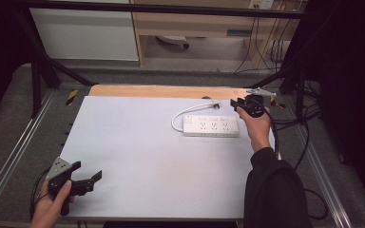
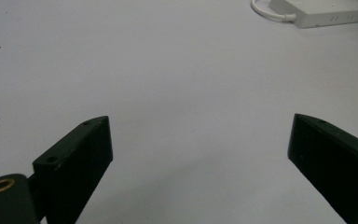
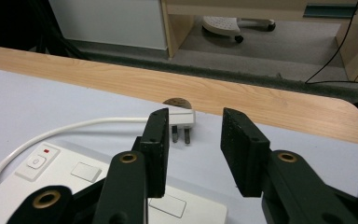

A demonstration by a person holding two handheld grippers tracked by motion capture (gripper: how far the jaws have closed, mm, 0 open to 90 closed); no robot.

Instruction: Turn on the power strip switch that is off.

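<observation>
Plug (image 3: 182,118) of the white power strip (image 1: 211,126) lies loose on the far right of the worktop (image 1: 138,156), just ahead of the right gripper (image 3: 195,140), whose jaws stand partly apart around nothing. The grasp is not yet made. The left gripper (image 2: 200,154) waits wide open near the front left corner.

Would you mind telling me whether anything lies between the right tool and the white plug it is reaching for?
Nothing visible does. The right tool hovers over the power strip, jaws apart with nothing between them, and the white plug lies just beyond on bare table, its prongs towards the tool.
</observation>
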